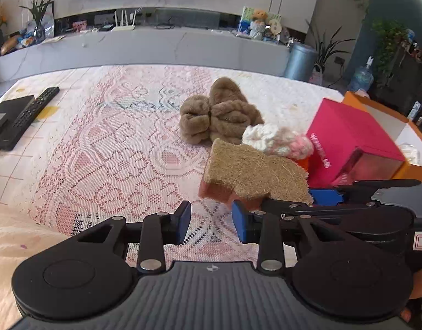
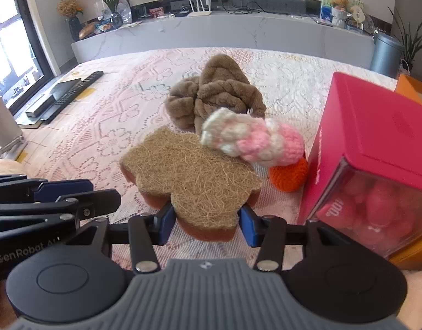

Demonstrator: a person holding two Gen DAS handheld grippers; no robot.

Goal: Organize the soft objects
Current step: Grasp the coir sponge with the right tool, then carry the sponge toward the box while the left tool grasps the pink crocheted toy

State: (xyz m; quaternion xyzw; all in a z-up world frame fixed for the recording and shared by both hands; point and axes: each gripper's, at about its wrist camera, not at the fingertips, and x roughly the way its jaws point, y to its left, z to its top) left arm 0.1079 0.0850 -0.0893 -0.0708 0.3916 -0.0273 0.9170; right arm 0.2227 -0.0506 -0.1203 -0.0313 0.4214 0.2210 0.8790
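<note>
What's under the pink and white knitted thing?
Its white end lies on the sponge, and an orange crocheted ball sits beneath the pink end of the knit piece. The ball's top is covered; anything else underneath is hidden.

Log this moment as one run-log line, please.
right gripper: pads at sponge lobe, grip unclear | left gripper: open, empty | pink-white knit: on sponge edge | pink box: right

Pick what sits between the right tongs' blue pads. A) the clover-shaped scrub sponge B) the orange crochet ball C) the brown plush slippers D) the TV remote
A: in the right wrist view the scrub sponge has its near lobe between the blue pads of the right tongs.
</note>
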